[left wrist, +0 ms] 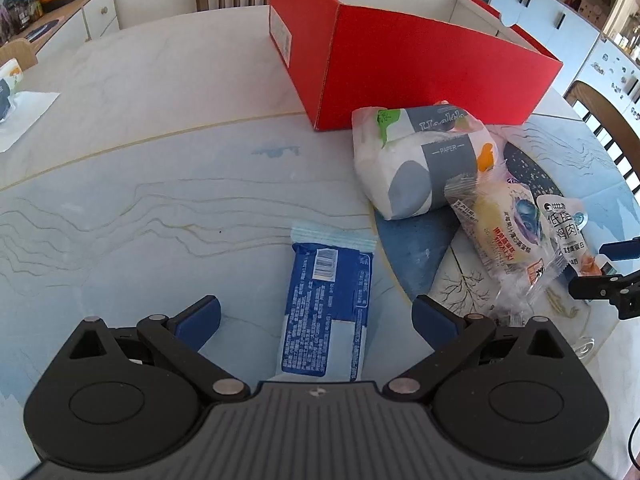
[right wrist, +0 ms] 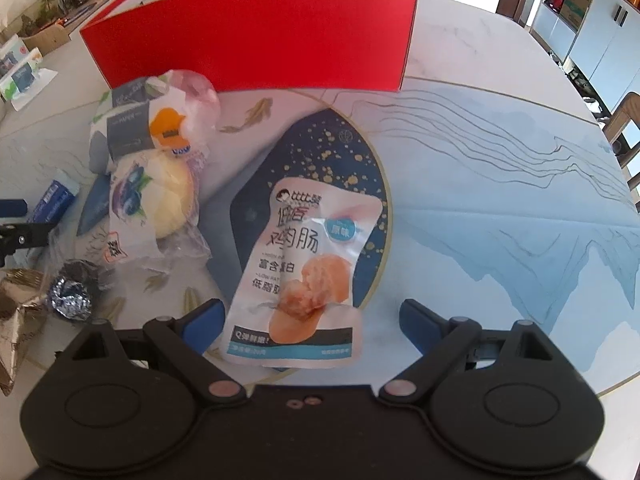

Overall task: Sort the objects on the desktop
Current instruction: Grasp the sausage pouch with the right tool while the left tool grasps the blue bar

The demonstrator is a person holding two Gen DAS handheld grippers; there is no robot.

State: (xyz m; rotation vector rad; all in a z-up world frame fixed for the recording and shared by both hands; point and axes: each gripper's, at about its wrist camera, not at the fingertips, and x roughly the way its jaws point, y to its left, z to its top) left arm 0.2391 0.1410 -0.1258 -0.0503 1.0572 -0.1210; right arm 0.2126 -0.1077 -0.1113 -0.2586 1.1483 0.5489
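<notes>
On a marbled worktop (left wrist: 160,168) among cupboards, both tools spread wide: left tool (left wrist: 316,320) straddled a blue packet (left wrist: 328,304), right tool (right wrist: 310,320) a sausage pouch (right wrist: 308,264).

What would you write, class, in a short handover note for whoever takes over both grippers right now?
Left gripper: open, straddling the blue plastic snack packet flat on the marble table.
Right gripper: open, around the white chicken-sausage pouch.
Red cardboard box: behind the pile; inside not visible.
Unsorted: patterned tissue pack, clear-wrapped blueberry bun, crumpled foil wrapper.
Done: nothing visibly. Left: grasp and sort each.
</notes>
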